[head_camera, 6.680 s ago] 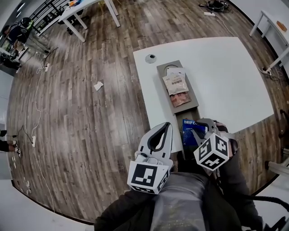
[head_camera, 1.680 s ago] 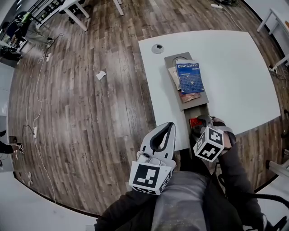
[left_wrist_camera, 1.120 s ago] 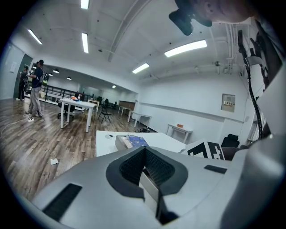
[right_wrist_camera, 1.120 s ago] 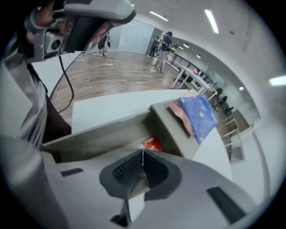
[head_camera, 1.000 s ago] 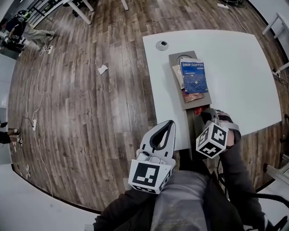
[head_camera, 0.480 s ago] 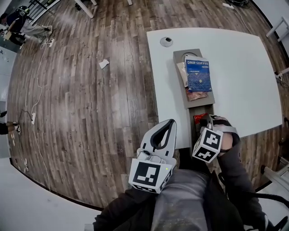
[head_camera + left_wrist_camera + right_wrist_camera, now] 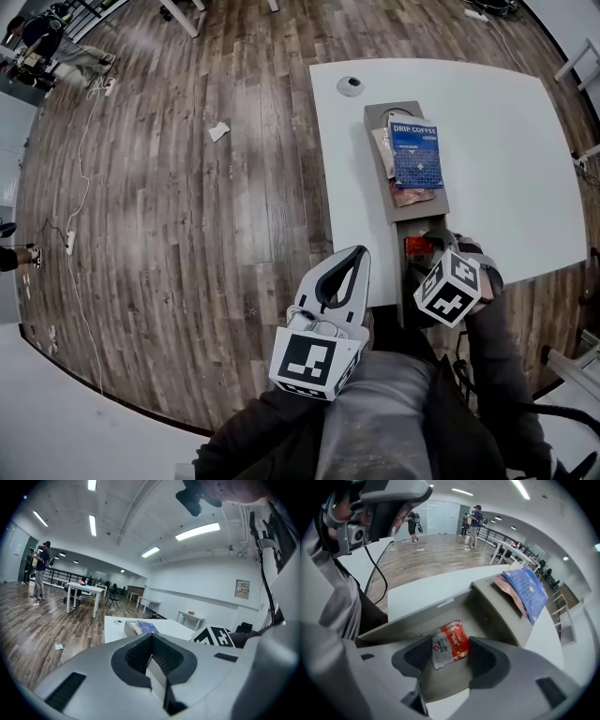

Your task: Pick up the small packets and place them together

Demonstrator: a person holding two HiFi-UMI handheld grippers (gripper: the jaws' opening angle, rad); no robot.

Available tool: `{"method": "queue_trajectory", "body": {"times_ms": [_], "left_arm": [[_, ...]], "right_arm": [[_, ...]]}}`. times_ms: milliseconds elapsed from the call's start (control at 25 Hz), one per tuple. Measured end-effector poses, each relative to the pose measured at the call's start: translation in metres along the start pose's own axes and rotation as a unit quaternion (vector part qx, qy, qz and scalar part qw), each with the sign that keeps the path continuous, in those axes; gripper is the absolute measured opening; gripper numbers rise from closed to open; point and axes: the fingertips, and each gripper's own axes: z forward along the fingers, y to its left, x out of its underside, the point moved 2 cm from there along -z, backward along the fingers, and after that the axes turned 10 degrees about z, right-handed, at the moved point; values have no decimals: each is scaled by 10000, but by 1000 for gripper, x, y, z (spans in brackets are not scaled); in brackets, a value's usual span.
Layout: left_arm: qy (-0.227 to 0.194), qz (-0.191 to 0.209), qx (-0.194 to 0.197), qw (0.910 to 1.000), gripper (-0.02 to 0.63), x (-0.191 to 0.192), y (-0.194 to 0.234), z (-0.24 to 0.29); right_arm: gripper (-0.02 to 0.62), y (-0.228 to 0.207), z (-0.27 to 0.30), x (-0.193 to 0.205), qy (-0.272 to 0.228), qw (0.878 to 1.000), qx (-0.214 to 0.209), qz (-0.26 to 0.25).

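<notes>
Nearly done (my read): on the grey tray [image 7: 372, 127], at its end toward the bench's far edge, the packet pile [image 7: 410, 195] sits under a blue packet [image 7: 416, 155]. One red packet [image 7: 450, 641] is left in the near-edge trough, loose between the right hand-held gripper's [image 7: 451, 656] just-opened jaws. Left hand-held gripper [image 7: 151, 638] closed, empty. Wood floor [image 7: 187, 187], white bench [image 7: 497, 112], small disc [image 7: 350, 86] at far-left corner.

head: down | left: level, far | right: down, near | shared: tray [image 7: 374, 117]
</notes>
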Motion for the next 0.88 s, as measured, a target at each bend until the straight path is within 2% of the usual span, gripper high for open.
{"method": "queue_trajectory", "body": {"times_ms": [80,120,160,280,440,520,680,760,880], "left_arm": [[15,-16,-19,10000,3,2,1,1],[33,-37,-14,10000,3,3,1,2],[47,-59,-5,10000,3,4,0,2],[59,-85,-7,9999,3,6,1,6],[68,-95,-35,9999,3,6,3,5],[78,-88,-19,9999,3,4,2,4],[56,-24,6,10000,3,2,0,3],[1,19,-23,10000,3,0,0,3],[-18,18,-93,10000,3,-3,5,-1]], "right_arm": [[231,-3,1,1,181,9996,152,-154],[160,-7,1,1,263,9986,343,-315],[4,-10,3,2,347,9966,552,-495],[3,-14,7,4,469,9939,722,-683],[3,-15,5,1,295,9979,455,-359],[3,-14,1,-2,156,9985,454,-262],[4,-30,-13,-18,-323,9937,1056,-171],[3,-38,-9,-20,-245,9904,1315,-338],[3,-39,4,-19,153,9860,1493,-727]]}}
